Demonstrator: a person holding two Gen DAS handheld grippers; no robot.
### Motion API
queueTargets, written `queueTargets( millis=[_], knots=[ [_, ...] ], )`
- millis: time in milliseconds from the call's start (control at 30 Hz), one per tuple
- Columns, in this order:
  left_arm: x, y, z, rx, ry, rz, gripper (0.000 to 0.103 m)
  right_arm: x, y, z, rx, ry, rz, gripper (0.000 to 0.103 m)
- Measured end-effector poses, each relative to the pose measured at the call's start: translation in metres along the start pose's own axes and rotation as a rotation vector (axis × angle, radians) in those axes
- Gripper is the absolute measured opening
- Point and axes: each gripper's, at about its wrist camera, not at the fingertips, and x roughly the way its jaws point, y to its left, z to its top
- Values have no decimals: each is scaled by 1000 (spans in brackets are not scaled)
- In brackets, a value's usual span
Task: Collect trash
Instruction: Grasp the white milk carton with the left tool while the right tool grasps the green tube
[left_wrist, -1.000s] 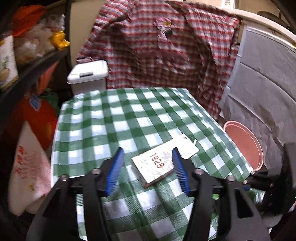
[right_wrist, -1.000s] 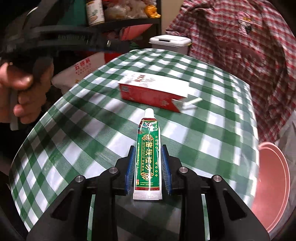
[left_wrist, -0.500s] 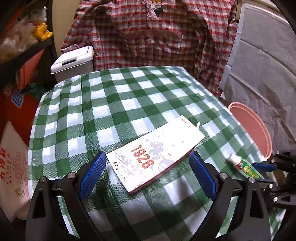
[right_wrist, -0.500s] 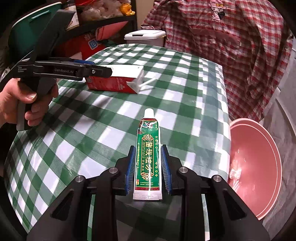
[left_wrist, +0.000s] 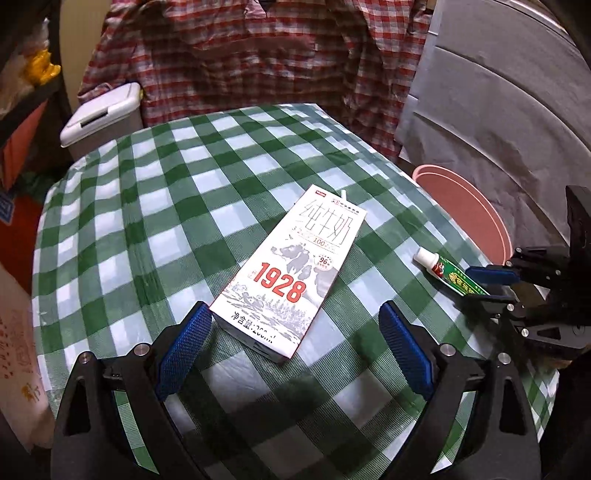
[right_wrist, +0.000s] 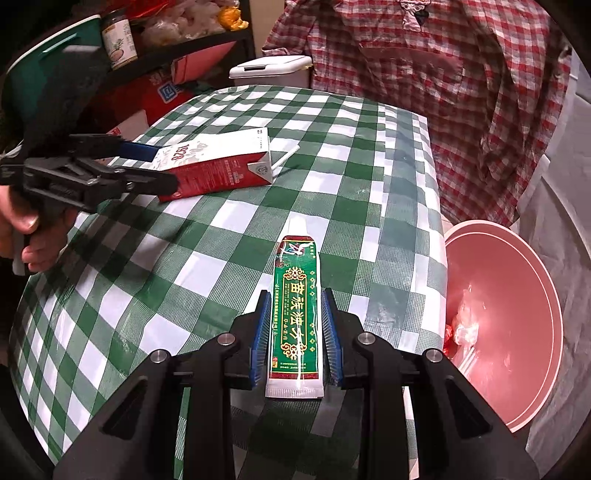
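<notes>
Behind the left gripper (right_wrist: 162, 171), milk carton's (right_wrist: 221, 166) near end hides.

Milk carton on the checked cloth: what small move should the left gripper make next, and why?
Probably close the left gripper on the milk carton. Its jaws have just been opening and now stand wide around the carton's near end without pressing it, while the right gripper already holds the tube.

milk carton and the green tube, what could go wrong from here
1. The left tool stands open around the near end of the milk carton, off centre; closing there may let the carton swing or slip out.
2. A straw sticks out of the carton, so leftover milk might drip on the checked cloth.
3. The right tool grips the green tube near its crimped end; squeezing could deform it.
</notes>
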Motion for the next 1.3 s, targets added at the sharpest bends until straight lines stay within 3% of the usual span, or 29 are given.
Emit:
queueTargets(
  millis=[200,567,667,733,833,1000,1300],
  knots=[
    [10,-5,12,8,-18,64,89,6,-3,-2,20,26,6,28],
    [30,-10,17,12,5,104,88,9,-4,0,13,25,7,28],
    [32,-10,18,13,12,120,83,9,-3,-1,14,26,7,28],
    [32,-12,18,16,17,123,73,9,-3,0,14,25,7,28],
    [30,-10,20,7,43,103,67,9,-4,0,17,26,6,28],
    [25,-12,20,2,60,83,65,10,-3,0,22,30,7,28],
    [34,-19,24,15,53,117,63,11,-3,1,21,28,5,28]
  ],
)
